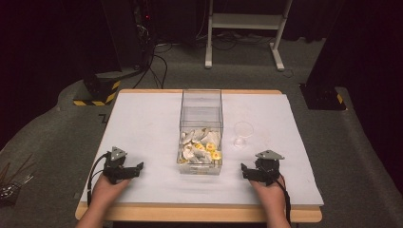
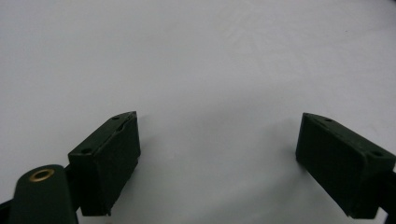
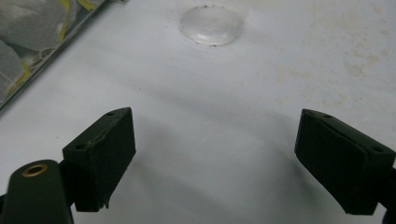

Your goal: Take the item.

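A clear rectangular plastic box stands at the table's centre, its near end holding a heap of grey-white sachets with yellow tags. Just beside it, at three o'clock, sits a small clear plastic cup. The left gripper rests at eight o'clock and the right gripper at four o'clock, both with jaws apart and nothing between them. A stained white sheet covers the wooden table; beyond lie grey carpet, white frame legs and dark surroundings.

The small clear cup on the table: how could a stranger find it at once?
Start at the white table, then find the tall clear box of tea bags at its middle. The small clear cup stands just right of that box, apart from it; unlike the box, it is round, low and empty.
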Motion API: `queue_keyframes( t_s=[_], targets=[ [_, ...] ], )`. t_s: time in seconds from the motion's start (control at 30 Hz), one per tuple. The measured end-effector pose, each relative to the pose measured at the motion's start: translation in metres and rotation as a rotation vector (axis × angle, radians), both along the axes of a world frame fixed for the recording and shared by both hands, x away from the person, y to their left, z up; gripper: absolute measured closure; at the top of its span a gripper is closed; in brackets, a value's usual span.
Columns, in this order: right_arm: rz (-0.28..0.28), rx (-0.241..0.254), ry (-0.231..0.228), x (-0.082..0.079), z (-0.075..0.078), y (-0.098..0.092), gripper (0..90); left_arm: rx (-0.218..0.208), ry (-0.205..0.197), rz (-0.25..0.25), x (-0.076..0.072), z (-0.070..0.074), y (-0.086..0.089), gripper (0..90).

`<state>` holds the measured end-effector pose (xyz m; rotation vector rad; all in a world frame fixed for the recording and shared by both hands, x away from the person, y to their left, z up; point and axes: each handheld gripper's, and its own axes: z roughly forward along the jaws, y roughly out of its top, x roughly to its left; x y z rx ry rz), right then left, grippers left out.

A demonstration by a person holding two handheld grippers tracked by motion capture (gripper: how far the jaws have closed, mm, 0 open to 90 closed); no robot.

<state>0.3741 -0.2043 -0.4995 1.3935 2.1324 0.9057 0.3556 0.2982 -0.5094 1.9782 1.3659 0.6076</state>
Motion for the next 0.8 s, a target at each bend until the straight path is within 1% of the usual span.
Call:
queue_keyframes(
  t_s=[0.13,0.2,0.33,0.6,0.67,0.73,0.8],
  targets=[
    [0.010,0.012,-0.013,-0.003,0.003,0.001,14.0,-0.001,0.000,0.001,0.000,0.000,0.000,13.9],
    [0.016,0.006,-0.024,-0.005,0.006,0.001,14.1,-0.002,0.001,0.002,0.000,0.000,0.000,13.9],
    [0.027,0.012,-0.042,-0.008,0.010,0.003,14.5,-0.002,0.004,0.001,0.000,0.000,0.000,13.8],
    [0.031,0.047,-0.074,-0.014,0.020,0.003,14.6,-0.002,0.003,0.001,0.000,0.000,0.000,13.9],
    [0.031,0.052,-0.074,-0.014,0.021,0.003,14.6,-0.002,0.004,0.001,0.000,0.000,0.000,13.9],
    [0.032,0.054,-0.083,-0.014,0.022,0.002,14.9,-0.002,0.004,0.001,0.000,0.000,0.000,13.8],
    [0.032,0.065,-0.081,-0.014,0.024,0.001,15.3,-0.002,0.003,0.001,0.000,0.000,0.000,13.8]
  ],
)
